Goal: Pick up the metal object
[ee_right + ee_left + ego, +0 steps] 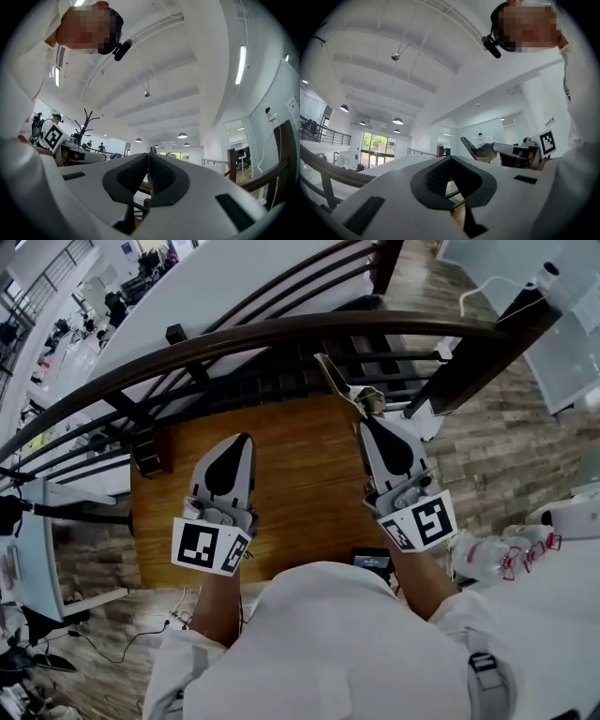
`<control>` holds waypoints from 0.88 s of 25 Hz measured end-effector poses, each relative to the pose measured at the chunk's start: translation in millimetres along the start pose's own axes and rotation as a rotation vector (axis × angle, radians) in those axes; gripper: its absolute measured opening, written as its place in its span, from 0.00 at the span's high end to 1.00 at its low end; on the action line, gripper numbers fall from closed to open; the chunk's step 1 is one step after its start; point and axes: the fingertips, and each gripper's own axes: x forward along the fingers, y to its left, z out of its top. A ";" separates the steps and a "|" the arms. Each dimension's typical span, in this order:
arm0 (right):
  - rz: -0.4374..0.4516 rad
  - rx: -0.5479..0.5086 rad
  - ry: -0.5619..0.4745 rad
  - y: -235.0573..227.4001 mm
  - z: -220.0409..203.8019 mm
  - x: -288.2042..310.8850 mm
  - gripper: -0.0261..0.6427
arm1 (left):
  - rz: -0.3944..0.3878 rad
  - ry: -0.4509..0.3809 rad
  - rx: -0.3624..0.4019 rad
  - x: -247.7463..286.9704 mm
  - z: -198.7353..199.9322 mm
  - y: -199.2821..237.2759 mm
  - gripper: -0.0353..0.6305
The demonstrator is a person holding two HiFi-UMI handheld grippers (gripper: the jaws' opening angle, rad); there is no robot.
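1. A dark curved railing (281, 334) runs along beyond the table's far edge, from the left side to the right.
2. The wooden table (300, 493) lies below both tools, and its top is bare between them.
3. The person's white shirt (328, 643) covers the table's near edge, with both forearms reaching out over the wood.
4. The left gripper (246, 439) hangs over the left half of the table. Its jaws are pressed together at the tips, and only a sliver of wood shows through the gap lower down. Nothing is between them.
5. The right gripper (364, 420) is over the right half, near the far edge. Its jaws are clamped on the metal object.
6. Each tool's marker cube sits next to the wrist, one on the left (211, 547) and one on the right (422, 521).
7. Clear plastic bottles (487, 557) lie off the table's right edge, near the person.
8. The metal object (336, 379) is a flat, narrow strip. It sticks out of the right jaws' tips and slants up and to the left past the table's far edge, across the railing's bars. The left gripper view shows it lifted in the air (468, 146).
9. A small dark device (372, 561) sits at the near edge, partly hidden by the shirt.
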 end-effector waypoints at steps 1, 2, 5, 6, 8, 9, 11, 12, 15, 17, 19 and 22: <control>-0.007 0.007 0.002 -1.1 -1.0 -2.6 0.92 | 0.007 0.001 0.000 -1.6 -1.0 -1.4 0.94; -0.014 0.014 0.005 -2.1 -1.9 -4.8 0.92 | 0.014 0.003 0.001 -3.4 -1.9 -2.2 0.94; -0.031 0.025 0.009 -3.7 -2.7 -10.0 0.92 | 0.038 0.006 -0.002 -9.1 -3.5 -2.1 0.94; -0.035 0.027 0.011 -3.9 -2.5 -11.6 0.92 | 0.045 0.006 -0.004 -11.0 -4.1 -1.6 0.94; -0.042 0.032 0.014 -3.8 -3.1 -14.0 0.92 | 0.053 0.006 -0.014 -14.7 -6.3 0.1 0.94; -0.044 0.036 0.017 -3.3 -4.0 -15.1 0.92 | 0.054 0.007 -0.021 -16.3 -7.9 0.8 0.94; -0.050 0.051 0.022 -2.1 -6.8 -17.4 0.92 | 0.053 0.009 -0.033 -19.1 -11.2 1.2 0.94; -0.053 0.059 0.025 -1.6 -8.2 -18.8 0.92 | 0.050 0.011 -0.038 -20.2 -12.7 0.6 0.94; -0.061 0.074 0.035 0.0 -10.8 -23.0 0.92 | 0.035 0.020 -0.056 -22.4 -17.0 -2.8 0.94; -0.065 0.077 0.039 1.4 -11.3 -24.5 0.92 | 0.027 0.027 -0.068 -24.1 -20.2 -2.6 0.94; -0.067 0.076 0.042 2.6 -11.8 -26.2 0.92 | 0.023 0.034 -0.083 -26.1 -24.1 -2.1 0.94; -0.071 0.073 0.054 0.1 -15.9 -32.8 0.92 | 0.013 0.042 -0.101 -26.7 -32.7 -7.0 0.94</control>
